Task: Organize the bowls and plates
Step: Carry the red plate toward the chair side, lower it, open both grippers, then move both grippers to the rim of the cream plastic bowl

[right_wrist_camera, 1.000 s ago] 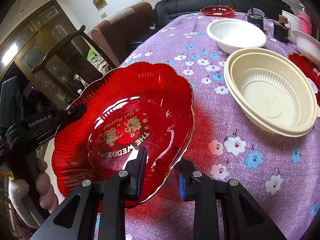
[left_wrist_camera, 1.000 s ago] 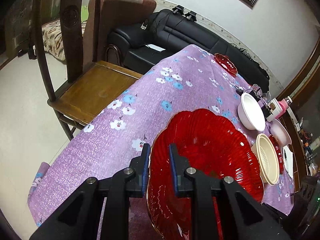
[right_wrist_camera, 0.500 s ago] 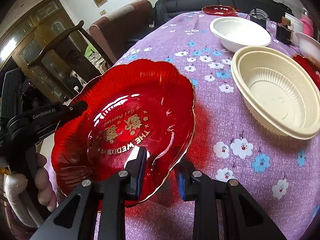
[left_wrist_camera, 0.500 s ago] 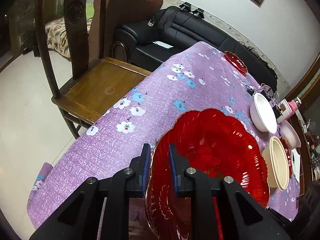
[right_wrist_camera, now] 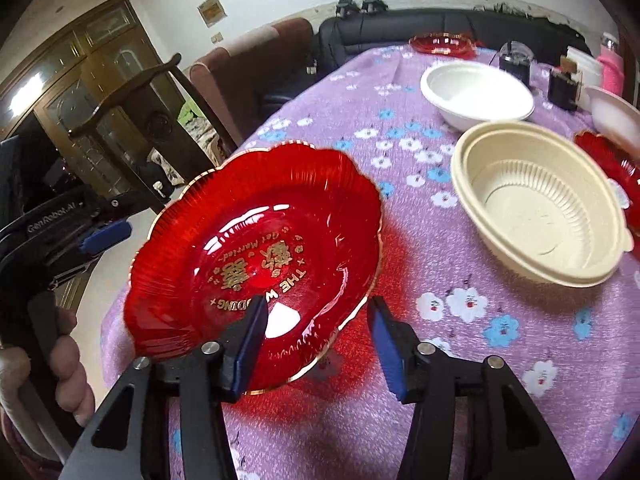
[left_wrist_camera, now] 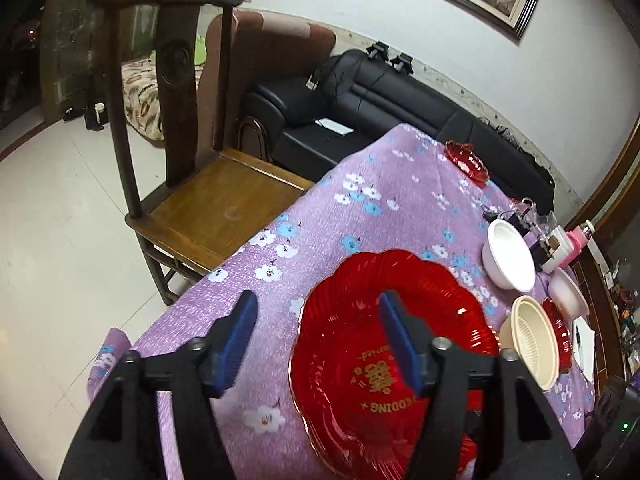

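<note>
A red scalloped plate [right_wrist_camera: 256, 248] with gold lettering rests on the purple flowered tablecloth [right_wrist_camera: 460, 344]; it also shows in the left wrist view [left_wrist_camera: 384, 364]. My left gripper [left_wrist_camera: 316, 340] is open, its jaws astride the plate's left rim. My right gripper [right_wrist_camera: 320, 336] is open, its jaws astride the plate's near rim. A cream ribbed bowl [right_wrist_camera: 540, 204] sits to the right, a white bowl [right_wrist_camera: 476, 92] behind it. Another red plate [right_wrist_camera: 442, 44] lies at the far end.
A wooden chair [left_wrist_camera: 200, 184] stands by the table's left edge, a black sofa [left_wrist_camera: 380, 108] beyond. Another white bowl [right_wrist_camera: 616, 120], a red plate [right_wrist_camera: 616, 176] under it, dark cups [right_wrist_camera: 516, 60] and a pink bottle [right_wrist_camera: 610, 64] crowd the right side.
Both grippers have opened and let go of the red plate. It now rests lower, on the cloth. The left gripper has tilted up and back a little.
</note>
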Demonstrator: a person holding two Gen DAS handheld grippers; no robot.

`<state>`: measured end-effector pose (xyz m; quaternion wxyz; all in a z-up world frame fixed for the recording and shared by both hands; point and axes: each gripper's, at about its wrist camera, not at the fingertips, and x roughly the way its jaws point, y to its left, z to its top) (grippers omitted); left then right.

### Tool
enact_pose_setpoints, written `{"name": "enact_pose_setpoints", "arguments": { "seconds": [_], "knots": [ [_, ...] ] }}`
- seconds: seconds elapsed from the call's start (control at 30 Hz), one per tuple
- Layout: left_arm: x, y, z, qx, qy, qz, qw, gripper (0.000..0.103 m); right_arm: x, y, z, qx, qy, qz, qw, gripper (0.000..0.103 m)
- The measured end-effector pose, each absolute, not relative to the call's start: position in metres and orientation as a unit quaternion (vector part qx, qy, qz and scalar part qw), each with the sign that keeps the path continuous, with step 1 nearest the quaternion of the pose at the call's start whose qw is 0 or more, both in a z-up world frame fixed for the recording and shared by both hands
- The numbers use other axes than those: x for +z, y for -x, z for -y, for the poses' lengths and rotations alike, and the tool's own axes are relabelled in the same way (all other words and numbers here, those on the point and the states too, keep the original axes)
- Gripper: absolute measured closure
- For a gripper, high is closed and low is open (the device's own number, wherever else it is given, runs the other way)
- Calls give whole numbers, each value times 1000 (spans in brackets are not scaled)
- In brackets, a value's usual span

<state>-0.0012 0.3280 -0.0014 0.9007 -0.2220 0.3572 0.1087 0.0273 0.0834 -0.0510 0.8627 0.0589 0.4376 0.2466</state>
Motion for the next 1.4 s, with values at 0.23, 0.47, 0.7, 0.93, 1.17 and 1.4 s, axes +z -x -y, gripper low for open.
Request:
{"name": "enact_pose_setpoints", "arguments": {
  "seconds": [0.23,0.47,0.7,0.93,1.17,1.4],
  "knots": [
    [19,20,-301,112,200,-336,913,19,-36,-15,-45,235,-85,-408,878,43],
    [38,31,-247,68,171,-310,933,7,-6,2,9,159,-86,-330,927,24],
    [42,29,-186,-3,142,-328,934,7,20,26,63,19,-42,-218,975,1],
    [34,17,-132,-39,93,-364,926,7,14,15,130,-21,-101,-256,961,1],
    [22,7,-114,-41,89,-392,915,7,0,19,139,-22,-105,-280,954,1],
    [21,3,-104,-34,79,-392,916,7,-9,8,149,-13,-123,-299,946,1]
  ]
}}
